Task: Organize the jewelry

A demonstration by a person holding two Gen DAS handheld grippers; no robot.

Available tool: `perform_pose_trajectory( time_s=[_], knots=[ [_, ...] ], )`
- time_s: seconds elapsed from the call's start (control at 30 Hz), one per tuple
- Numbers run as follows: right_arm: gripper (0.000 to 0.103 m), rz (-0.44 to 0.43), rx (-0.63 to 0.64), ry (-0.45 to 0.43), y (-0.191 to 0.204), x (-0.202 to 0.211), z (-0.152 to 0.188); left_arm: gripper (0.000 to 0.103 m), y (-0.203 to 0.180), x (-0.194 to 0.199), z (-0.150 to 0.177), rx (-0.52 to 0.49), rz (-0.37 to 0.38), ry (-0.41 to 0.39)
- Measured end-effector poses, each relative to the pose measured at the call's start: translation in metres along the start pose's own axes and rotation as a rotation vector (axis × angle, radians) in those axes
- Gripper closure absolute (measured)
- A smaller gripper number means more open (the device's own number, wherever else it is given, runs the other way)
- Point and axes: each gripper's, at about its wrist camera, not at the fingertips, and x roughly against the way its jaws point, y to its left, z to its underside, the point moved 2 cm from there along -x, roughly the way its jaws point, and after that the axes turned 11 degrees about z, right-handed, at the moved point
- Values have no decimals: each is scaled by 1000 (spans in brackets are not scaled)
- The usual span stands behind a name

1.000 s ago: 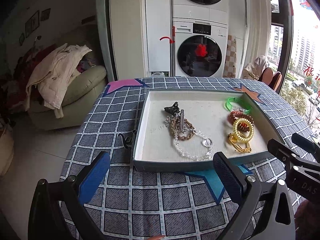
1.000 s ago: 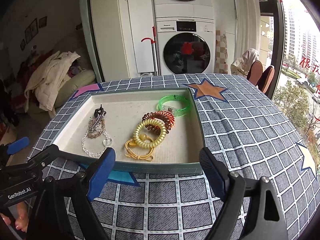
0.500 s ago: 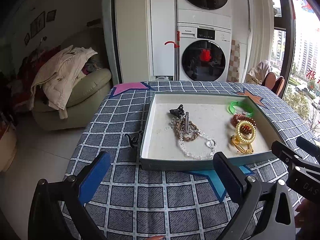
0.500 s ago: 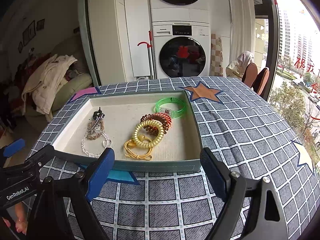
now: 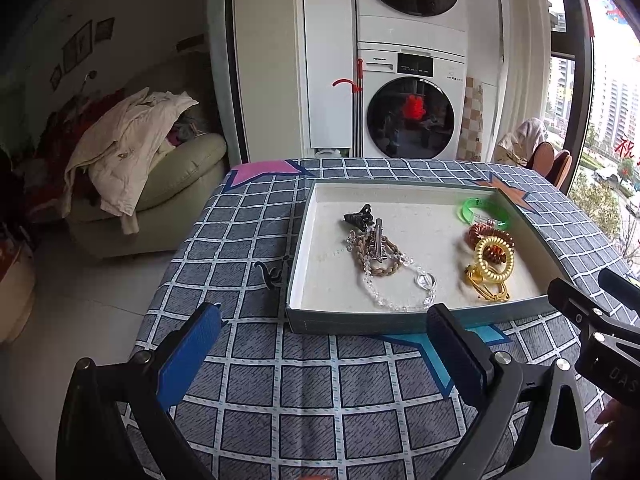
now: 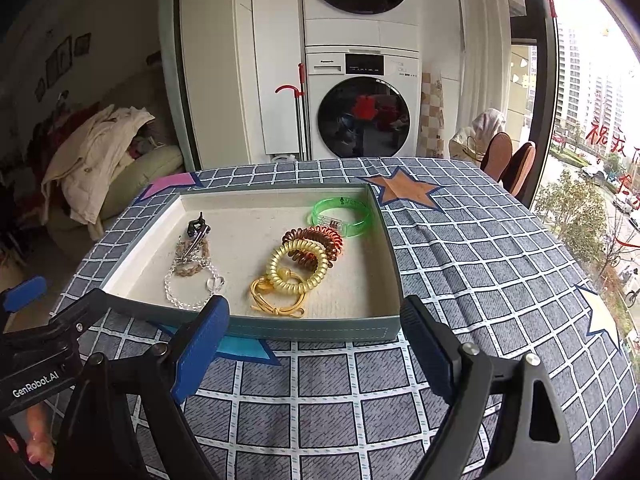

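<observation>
A shallow grey-green tray with a pale lining sat on the surface, which was covered by a blue-grey checked cloth with coloured stars. All the jewelry lay inside the tray. At its left were a black claw clip, a silver clip lying across a braided brown band, and a clear bead bracelet looping toward the near wall. At its right a green translucent bangle lay near the far corner, with a copper-brown coil hair tie just in front of it, a yellow coil hair tie overlapping that, and a gold cord tie nearest the front wall. The left tongs hovered spread wide over the cloth just short of the tray's near wall, holding nothing. The right tongs were likewise spread and empty, in front of the tray's near right corner.
</observation>
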Motion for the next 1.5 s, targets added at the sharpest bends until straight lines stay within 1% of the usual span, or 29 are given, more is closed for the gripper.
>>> perform_pose_trajectory(
  time_s=[0.37,1.5],
  knots=[
    [14,-2,1,17,1,-2,2,0,-2,-3,2,-7,2,22],
    [14,-5,-1,20,1,-2,2,0,-3,-4,4,-7,10,37]
  ],
)
